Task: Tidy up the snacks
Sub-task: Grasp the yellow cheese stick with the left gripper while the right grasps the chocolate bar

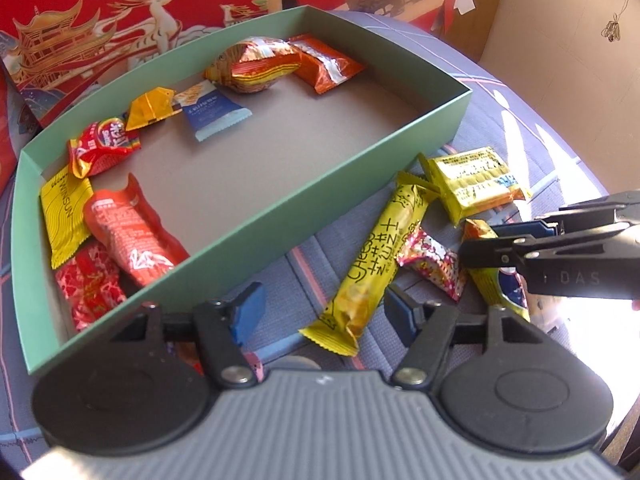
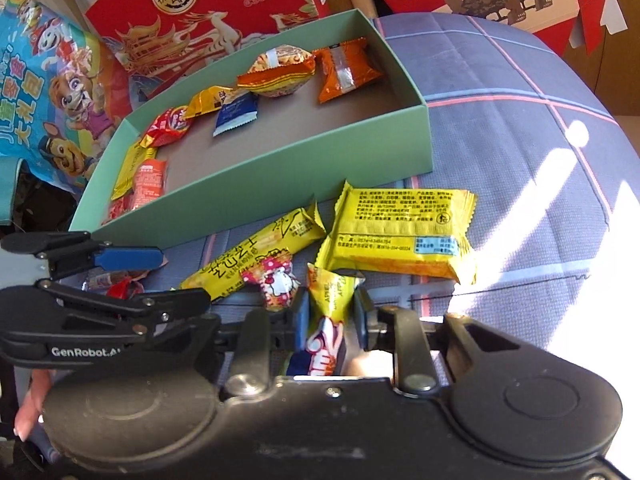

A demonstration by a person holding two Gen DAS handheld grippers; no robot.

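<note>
A green box [image 1: 360, 168] [image 2: 280, 168] holds several wrapped snacks along its far and left sides. Loose snacks lie in front of it on the plaid cloth: a long yellow cheese bar [image 1: 376, 264] [image 2: 256, 256], a flat yellow packet [image 1: 476, 184] [image 2: 400, 232], a small pink candy [image 1: 432, 264] [image 2: 276, 284] and an orange-and-blue packet [image 1: 492, 280] [image 2: 330, 312]. My left gripper [image 1: 324, 316] is open over the cloth, with the cheese bar's near end between its pads. My right gripper [image 2: 330, 316] [image 1: 500, 240] is shut on the orange-and-blue packet.
Red gift boxes [image 1: 120, 20] [image 2: 224, 12] stand behind the green box. A blue cartoon bag [image 2: 52, 92] lies at the left. A red candy [image 2: 120, 284] lies under the left gripper's fingers. Bright sunlight falls on the cloth [image 2: 520, 128] at the right.
</note>
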